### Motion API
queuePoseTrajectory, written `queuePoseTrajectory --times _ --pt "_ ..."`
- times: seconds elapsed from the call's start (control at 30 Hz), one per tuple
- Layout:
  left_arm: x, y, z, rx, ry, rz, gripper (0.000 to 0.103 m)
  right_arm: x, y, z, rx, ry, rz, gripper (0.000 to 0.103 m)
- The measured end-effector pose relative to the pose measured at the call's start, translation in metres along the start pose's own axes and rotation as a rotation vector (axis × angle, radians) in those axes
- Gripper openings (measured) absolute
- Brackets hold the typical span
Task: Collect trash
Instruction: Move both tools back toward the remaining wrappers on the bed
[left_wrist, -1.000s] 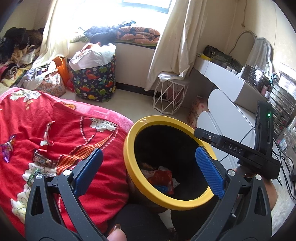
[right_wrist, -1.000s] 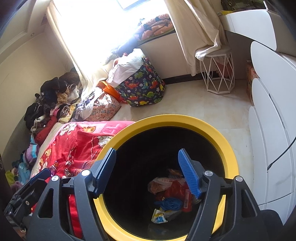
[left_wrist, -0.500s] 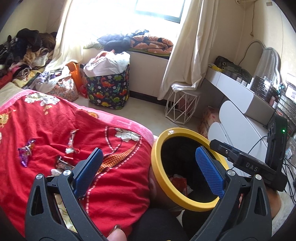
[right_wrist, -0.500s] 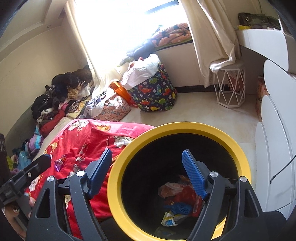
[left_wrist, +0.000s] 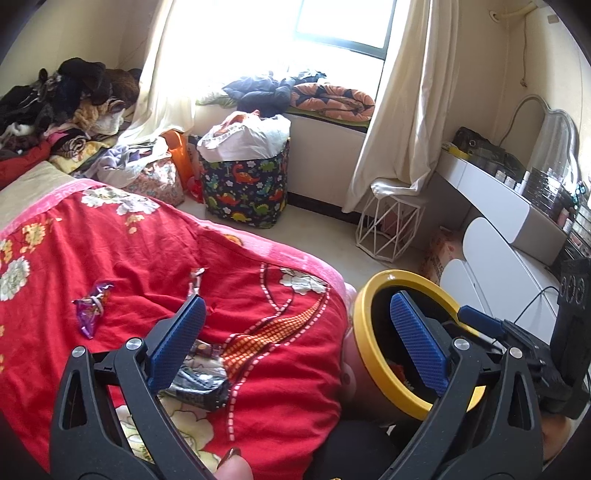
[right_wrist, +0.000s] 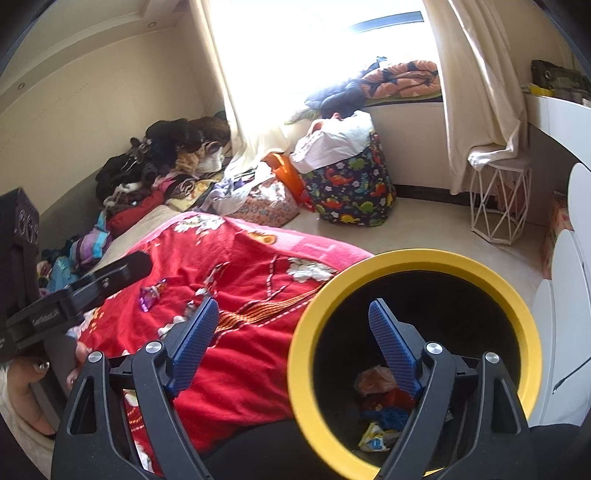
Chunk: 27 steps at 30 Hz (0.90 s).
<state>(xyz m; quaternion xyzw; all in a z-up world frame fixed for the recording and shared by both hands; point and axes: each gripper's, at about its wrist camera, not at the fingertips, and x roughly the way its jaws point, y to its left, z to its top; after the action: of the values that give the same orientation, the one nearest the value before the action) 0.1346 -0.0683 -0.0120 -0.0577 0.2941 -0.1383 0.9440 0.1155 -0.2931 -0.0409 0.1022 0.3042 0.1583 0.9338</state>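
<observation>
A red floral bedspread (left_wrist: 122, 266) covers the bed, its pink edge curving down beside the yellow-rimmed trash bin (right_wrist: 517, 317), with bare floor open beyond toward the dinosaur-print basket (left_wrist: 247, 192). The left gripper (left_wrist: 295, 347) and right gripper (right_wrist: 291, 347) both gape empty, the right's jaws having just widened. A purple wrapper (left_wrist: 90, 308) and silver wrappers (left_wrist: 201, 384) lie on the spread; more trash (right_wrist: 384, 406) sits in the bin's bottom.

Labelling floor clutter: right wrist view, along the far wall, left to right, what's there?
clothes pile → orange bag → dinosaur-print basket → white wire stool
</observation>
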Motion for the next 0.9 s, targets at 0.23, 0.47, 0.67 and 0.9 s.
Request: queuePoseTrajectory --times 0.23,0.47,0.67,0.9 --pt "-0.003 0.023 0.002 -0.036 -0.011 0.029 0.092 0.011 0.029 -0.004 -0.062 0.025 0.045 0.081" --pt "0.002 0.054 0.001 -0.086 -0.011 0.090 0.092 0.026 0.057 -0.007 -0.122 0.073 0.095 0.083" --pt "0.006 0.088 -0.007 -0.140 -0.003 0.165 0.092 0.046 0.088 -0.016 -0.211 0.127 0.133 0.083" --pt "0.009 0.134 -0.018 -0.227 0.022 0.235 0.092 0.078 0.123 -0.027 -0.346 0.206 0.172 0.083"
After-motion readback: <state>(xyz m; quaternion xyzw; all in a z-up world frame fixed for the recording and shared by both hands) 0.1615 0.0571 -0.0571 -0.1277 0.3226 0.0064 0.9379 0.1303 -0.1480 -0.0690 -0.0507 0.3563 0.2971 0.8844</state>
